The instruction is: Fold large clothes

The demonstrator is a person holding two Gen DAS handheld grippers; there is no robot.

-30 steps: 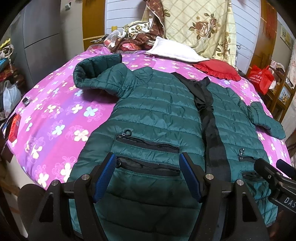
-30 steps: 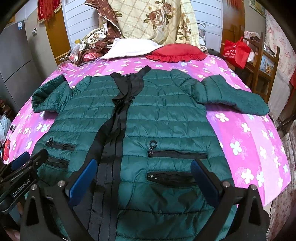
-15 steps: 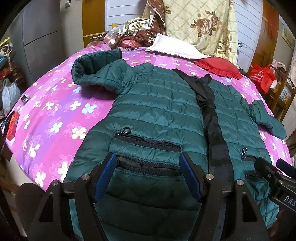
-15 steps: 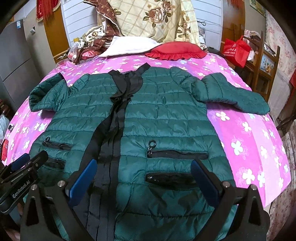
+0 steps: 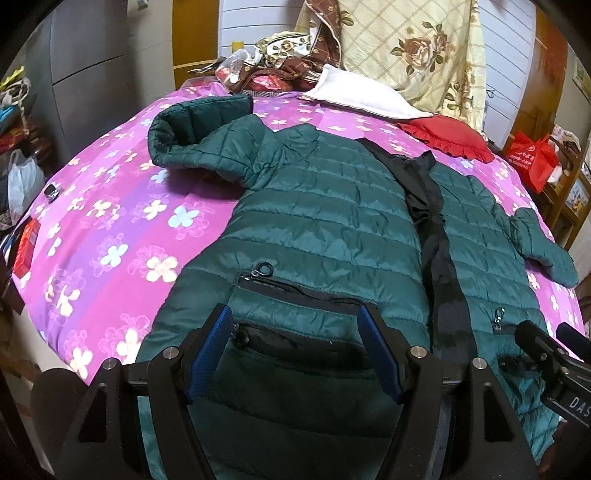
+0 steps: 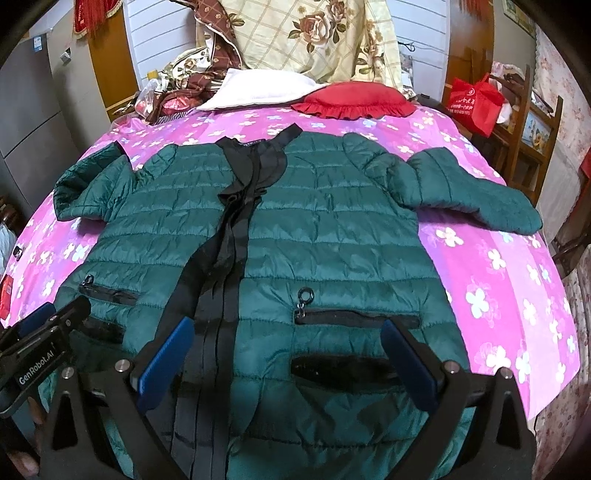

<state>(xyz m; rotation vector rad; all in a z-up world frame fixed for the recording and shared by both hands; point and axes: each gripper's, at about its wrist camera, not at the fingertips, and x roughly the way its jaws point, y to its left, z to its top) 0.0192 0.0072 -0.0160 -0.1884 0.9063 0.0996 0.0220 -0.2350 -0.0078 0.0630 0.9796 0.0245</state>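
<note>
On the bed [image 5: 110,229], the green jacket [image 5: 325,221] lies spread flat (sleeves out, no fold made); left gripper [image 5: 293,354] and right gripper [image 6: 288,362] hover open, empty.

Bed [image 6: 498,280] with pink floral cover; white pillow [image 6: 258,92] and red frilled cushion [image 6: 351,101] at its head. Cream rose-patterned quilt [image 6: 314,33] stood against white panelled wall [image 5: 506,44]. Grey cabinet [image 5: 85,55] left. Wooden shelf unit [image 6: 532,122] right, bearing red bag [image 6: 474,103]. Orange-brown door [image 5: 194,33].
</note>
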